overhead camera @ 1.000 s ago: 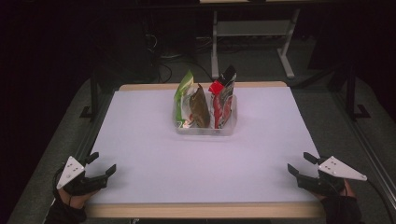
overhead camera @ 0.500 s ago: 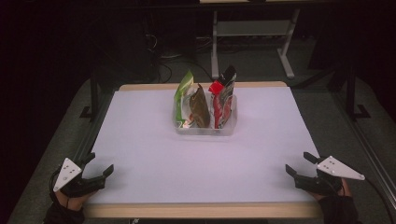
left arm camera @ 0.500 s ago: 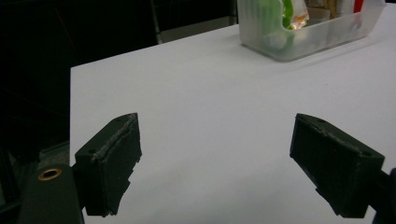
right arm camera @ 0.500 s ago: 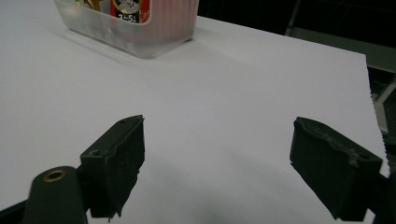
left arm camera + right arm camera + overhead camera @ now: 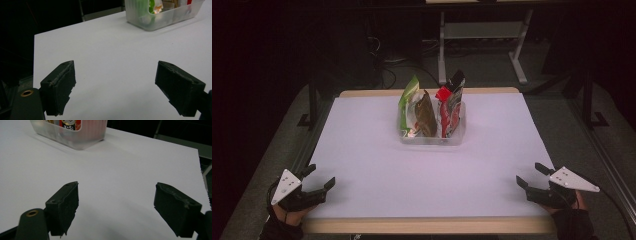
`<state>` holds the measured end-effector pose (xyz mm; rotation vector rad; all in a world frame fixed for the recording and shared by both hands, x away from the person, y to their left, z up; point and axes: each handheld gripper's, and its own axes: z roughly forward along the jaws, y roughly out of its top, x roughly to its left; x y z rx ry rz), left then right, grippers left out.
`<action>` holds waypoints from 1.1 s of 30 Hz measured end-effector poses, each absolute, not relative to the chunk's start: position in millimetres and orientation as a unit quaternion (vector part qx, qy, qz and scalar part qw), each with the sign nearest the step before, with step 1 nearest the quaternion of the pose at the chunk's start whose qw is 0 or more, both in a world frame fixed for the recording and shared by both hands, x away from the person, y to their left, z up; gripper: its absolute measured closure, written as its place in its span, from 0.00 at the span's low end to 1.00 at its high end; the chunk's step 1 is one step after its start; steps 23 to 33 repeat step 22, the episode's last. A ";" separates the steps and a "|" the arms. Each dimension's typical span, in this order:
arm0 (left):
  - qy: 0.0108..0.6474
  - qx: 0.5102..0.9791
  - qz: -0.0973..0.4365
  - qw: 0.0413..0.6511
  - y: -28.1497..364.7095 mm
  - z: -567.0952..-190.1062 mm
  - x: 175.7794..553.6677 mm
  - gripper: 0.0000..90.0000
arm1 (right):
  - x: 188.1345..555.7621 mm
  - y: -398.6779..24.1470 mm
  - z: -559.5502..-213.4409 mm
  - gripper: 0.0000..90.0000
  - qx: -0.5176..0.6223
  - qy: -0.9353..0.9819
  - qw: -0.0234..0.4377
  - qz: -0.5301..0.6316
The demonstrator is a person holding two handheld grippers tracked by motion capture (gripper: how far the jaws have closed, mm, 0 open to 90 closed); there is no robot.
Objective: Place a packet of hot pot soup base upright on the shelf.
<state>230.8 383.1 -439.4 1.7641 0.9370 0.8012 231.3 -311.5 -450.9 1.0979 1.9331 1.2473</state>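
Left gripper [image 5: 318, 176] and right gripper [image 5: 530, 174] both spread wide, empty, at the table's [image 5: 362, 150] near corners, well apart from the clear bin [image 5: 432, 136] of snack bags [image 5: 427, 107].

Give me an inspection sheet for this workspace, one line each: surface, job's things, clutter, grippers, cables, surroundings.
Surface: white table, wooden edge at front.
Job's things: clear bin toward the far middle, holding upright snack bags, green bag left, red bag right.
Clutter: nothing seen.
Grippers: left gripper and right gripper at the near corners, both open, holding nothing.
Cables: one trails from the right gripper; more on the floor behind.
Surroundings: dark room, a white metal frame behind.
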 end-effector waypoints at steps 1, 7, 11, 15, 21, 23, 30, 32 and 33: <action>0.383 0.721 0.327 0.476 383.1 -439.4 230.8 0.18 | 231.4 -311.4 -450.8 0.21 0.411 0.725 0.292 0.469; 0.384 0.721 0.328 0.474 382.5 -439.5 231.8 0.18 | 231.7 -310.7 -450.4 0.21 0.408 0.727 0.292 0.468; 0.383 0.722 0.325 0.476 382.2 -439.8 232.6 0.18 | 231.9 -310.4 -450.1 0.21 0.407 0.728 0.293 0.468; 0.384 0.720 0.323 0.479 381.8 -439.7 232.7 0.19 | 231.7 -310.2 -449.6 0.21 0.406 0.727 0.294 0.469; 0.382 0.722 0.323 0.477 379.7 -437.8 233.0 0.19 | 231.3 -309.9 -448.9 0.21 0.406 0.727 0.293 0.470; 0.383 0.723 0.323 0.476 379.1 -437.8 233.0 0.19 | 231.1 -309.8 -448.8 0.21 0.405 0.727 0.293 0.471; 0.383 0.723 0.323 0.476 379.1 -437.8 233.0 0.19 | 231.1 -309.8 -448.8 0.21 0.405 0.727 0.293 0.471; 0.383 0.723 0.323 0.476 379.1 -437.8 233.0 0.19 | 231.1 -309.8 -448.8 0.21 0.405 0.727 0.293 0.471; 0.383 0.723 0.323 0.476 379.1 -437.8 233.0 0.19 | 231.1 -309.8 -448.8 0.21 0.405 0.727 0.293 0.471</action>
